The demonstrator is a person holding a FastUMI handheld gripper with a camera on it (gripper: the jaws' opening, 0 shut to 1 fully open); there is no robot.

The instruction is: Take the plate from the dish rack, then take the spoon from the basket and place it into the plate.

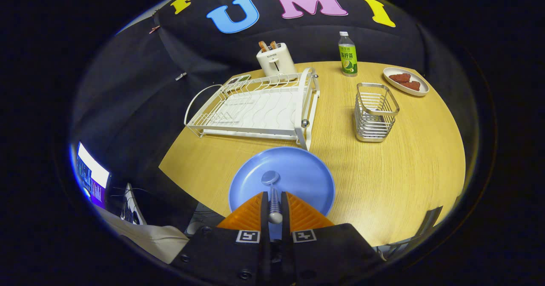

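Clamping the spoon (273, 194) by its handle, the jaws sit nearly closed over the blue plate (306, 171) on the worktop (383, 171) — the spoon's long axis runs straight ahead, bowl foremost above the plate's middle. Release looks next; the basket (376, 112) stands well beyond.

- A light wooden table (396, 167) with a curved far edge takes up the middle and right of the frame.
- Black cloth wall (136, 86) hangs behind the table, across the top and down the left side.
- A lit monitor (91, 177) glows at the lower left, below the table's level.
- A pale cloth-covered surface (149, 235) lies beside it at the bottom left.
- Lighting is even and bright on the tabletop.
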